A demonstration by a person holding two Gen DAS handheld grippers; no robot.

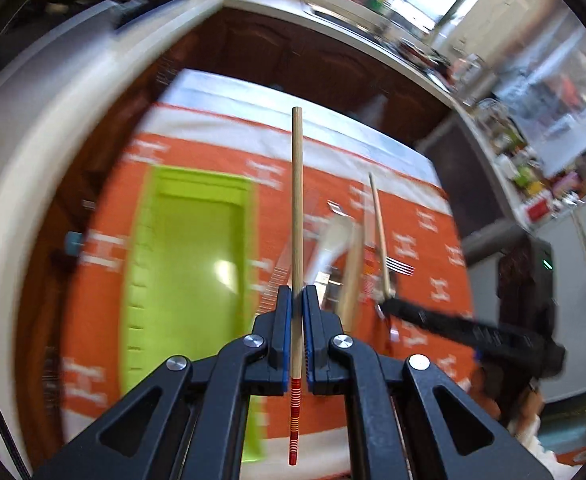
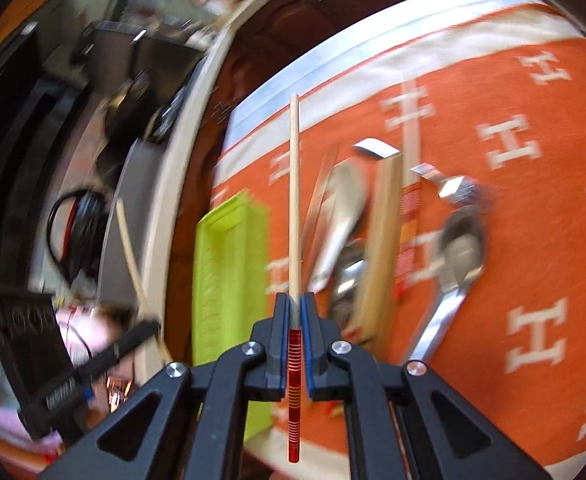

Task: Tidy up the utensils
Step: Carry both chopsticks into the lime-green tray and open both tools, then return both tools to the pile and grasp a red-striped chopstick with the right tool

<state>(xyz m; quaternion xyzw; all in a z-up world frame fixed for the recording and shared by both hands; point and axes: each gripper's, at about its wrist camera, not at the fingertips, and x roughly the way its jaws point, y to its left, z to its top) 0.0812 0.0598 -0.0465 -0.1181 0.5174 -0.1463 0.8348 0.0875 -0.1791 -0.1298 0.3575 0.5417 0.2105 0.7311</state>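
In the left wrist view my left gripper (image 1: 297, 292) is shut on a wooden chopstick (image 1: 297, 200) with a red-banded end. It hangs above the orange cloth, just right of the lime green tray (image 1: 189, 260). My right gripper (image 1: 389, 305) shows at the right, holding a second chopstick (image 1: 379, 232) over the utensil pile (image 1: 339, 256). In the right wrist view the right gripper (image 2: 295, 297) is shut on its chopstick (image 2: 294, 200), near its red bands. Below lie the tray (image 2: 229, 280), spoons (image 2: 459, 248), a fork (image 2: 455, 188) and a wooden handle (image 2: 381, 248). The left gripper (image 2: 145, 326) appears at the left.
An orange cloth (image 2: 533, 240) with white H marks covers the table. Behind the table's far edge stand dark wooden cabinets (image 1: 293, 56) under a white counter crowded with kitchen items. A person's hand (image 1: 531, 400) is at the lower right.
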